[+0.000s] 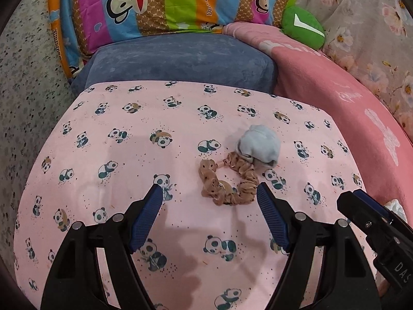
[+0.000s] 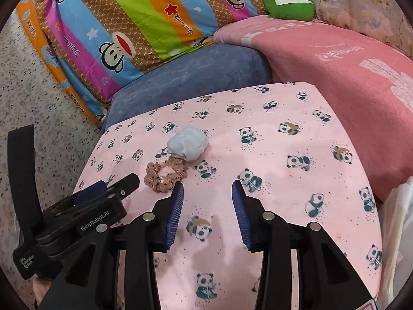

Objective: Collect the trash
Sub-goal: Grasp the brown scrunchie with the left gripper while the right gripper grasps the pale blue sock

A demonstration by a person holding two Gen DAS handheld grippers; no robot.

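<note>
A crumpled pale blue-white wad (image 1: pixel 259 146) lies on the pink panda-print sheet (image 1: pixel 129 160); it also shows in the right wrist view (image 2: pixel 188 143). A tan dotted scrunchie (image 1: pixel 227 183) lies against the wad's near side, also seen in the right wrist view (image 2: pixel 165 175). My left gripper (image 1: pixel 210 193) is open and empty, just short of the scrunchie, its right finger beside it. My right gripper (image 2: pixel 207 190) is open and empty, right of the scrunchie and nearer than the wad.
A blue cushion (image 1: pixel 180 59), a striped monkey-print quilt (image 1: pixel 155 2), a pink blanket (image 1: pixel 335 98) and a green pillow (image 1: pixel 302 27) lie beyond the sheet. A white plastic bag (image 2: pixel 397 232) sits at the sheet's right edge. Speckled floor (image 2: pixel 38 90) is on the left.
</note>
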